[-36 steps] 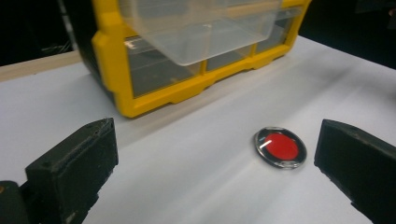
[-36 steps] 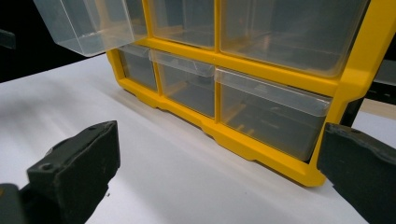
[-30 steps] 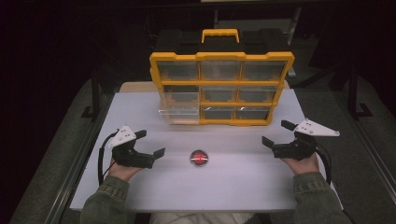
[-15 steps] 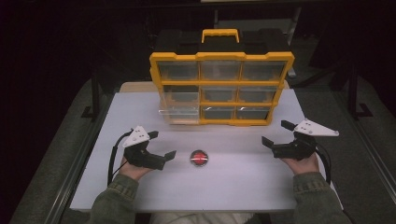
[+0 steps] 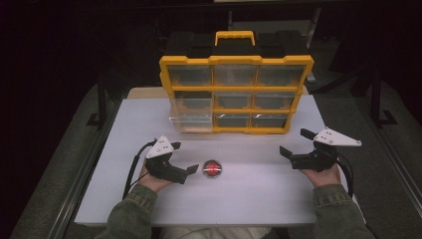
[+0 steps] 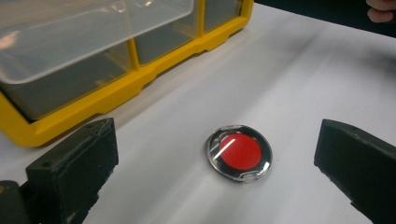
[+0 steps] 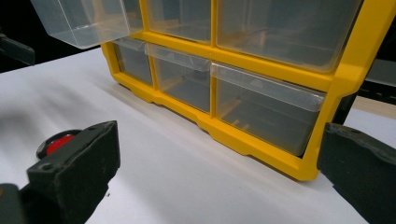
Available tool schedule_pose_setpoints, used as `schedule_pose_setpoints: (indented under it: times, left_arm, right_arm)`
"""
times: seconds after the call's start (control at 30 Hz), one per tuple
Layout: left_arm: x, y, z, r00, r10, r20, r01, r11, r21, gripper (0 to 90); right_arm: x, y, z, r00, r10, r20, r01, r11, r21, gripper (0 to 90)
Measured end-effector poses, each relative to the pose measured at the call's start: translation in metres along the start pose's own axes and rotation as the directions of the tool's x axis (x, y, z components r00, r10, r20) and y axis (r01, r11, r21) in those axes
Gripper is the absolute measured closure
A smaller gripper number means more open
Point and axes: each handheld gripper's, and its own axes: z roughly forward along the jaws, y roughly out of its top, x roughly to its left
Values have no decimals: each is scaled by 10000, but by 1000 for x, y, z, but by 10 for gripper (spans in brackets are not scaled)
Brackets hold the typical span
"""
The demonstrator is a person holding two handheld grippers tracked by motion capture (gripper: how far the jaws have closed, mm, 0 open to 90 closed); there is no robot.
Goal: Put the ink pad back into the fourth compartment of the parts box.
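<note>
A small round red disc with a black rim and clear cover (image 5: 212, 168) lies flat on the white table (image 5: 249, 199). My left gripper (image 5: 185, 158) is open just left of it; in the left gripper view the disc (image 6: 239, 152) lies on the table between and slightly beyond the two black fingers (image 6: 74, 158), untouched. My right gripper (image 5: 294, 142) is open and holds nothing at the right side of the table, facing the yellow organizer (image 5: 236, 94). In the right gripper view the disc (image 7: 58, 140) peeks out from behind the left finger.
The yellow organizer with clear drawers and a handle stands upright at the back of the table. Its lower-left drawer (image 5: 191, 122) is pulled out part way and looks empty, as seen in the right gripper view (image 7: 79, 21). Dark floor surrounds the table.
My left gripper has moved right and slightly nearer, up to the red disc. The right gripper and the disc have stayed in place.
</note>
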Motion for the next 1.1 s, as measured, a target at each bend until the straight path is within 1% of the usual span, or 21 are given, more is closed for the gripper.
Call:
schedule_pose_setpoints:
  times: [0.07, 0.17, 0.3, 0.33, 0.43, 0.53, 0.57, 0.6, 0.63, 0.67, 0.77, 0.9, 0.93, 1.0, 1.07, 1.1]
  left_arm:
    - [-1, 0, 6, 9999, 72, 111, -75, 9997, 222, 0]
    - [-2, 0, 10, 9998, 90, 198, -96, 9995, 316, 0]
    - [-3, -1, 18, 9990, 326, 320, -344, 9977, 582, 0]
    - [-3, -3, 23, 9986, 380, 367, -409, 9957, 829, 0]
    - [-6, -6, 31, 9970, 550, 552, -610, 9919, 1118, 0]
    - [-8, -7, 38, 9953, 635, 726, -719, 9902, 1196, 0]
    - [-8, -7, 38, 9953, 635, 726, -719, 9902, 1196, 0]
    - [-9, -7, 42, 9941, 665, 853, -768, 9894, 1231, 0]
    - [-9, -7, 42, 9941, 665, 853, -768, 9894, 1231, 0]
    - [-10, -7, 45, 9929, 700, 958, -820, 9884, 1279, 0]
    - [-12, -7, 50, 9915, 759, 1054, -899, 9867, 1351, 0]
    - [-15, -7, 59, 9880, 915, 1244, -1098, 9827, 1493, 0]
    - [-15, -8, 64, 9869, 947, 1307, -1147, 9812, 1553, 0]
    - [-15, -8, 66, 9873, 899, 1312, -1103, 9813, 1578, 0]
    - [-15, -11, 71, 9860, 898, 1406, -1137, 9786, 1718, 0]
    - [-15, -11, 71, 9860, 898, 1406, -1137, 9786, 1718, 0]
  right_arm:
    - [0, 0, 0, 10000, 21, 7, -21, 10000, 22, 0]
    - [0, -1, 0, 10000, 36, -7, -36, 10000, 56, 0]
    - [0, -1, 1, 10000, 73, -59, -73, 9999, 92, 0]
    - [0, -2, 1, 10000, 64, -73, -63, 9999, 159, 0]
    - [1, -2, 2, 10000, -3, -55, 5, 9997, 237, 0]
    - [0, -2, 2, 10000, -34, -22, 35, 9997, 222, 0]
    - [0, -2, 2, 10000, -34, -22, 35, 9997, 222, 0]
    - [0, -2, 1, 10000, -25, 25, 24, 9997, 237, 0]
    - [0, -2, 1, 10000, -18, 39, 17, 9997, 240, 0]
    - [0, -2, 1, 10000, -26, 55, 24, 9997, 239, 0]
    - [0, -2, 1, 10000, -37, 69, 35, 9997, 249, 0]
    - [1, -2, 1, 10000, -85, 40, 83, 9994, 342, 0]
    - [0, -2, 1, 9999, -93, 39, 91, 9993, 351, 0]
    - [0, -2, 1, 9999, -105, 26, 104, 9993, 367, 0]
    - [0, -2, 1, 9999, -131, 37, 129, 9992, 369, 0]
    - [0, -2, 1, 9999, -140, 36, 139, 9993, 358, 0]
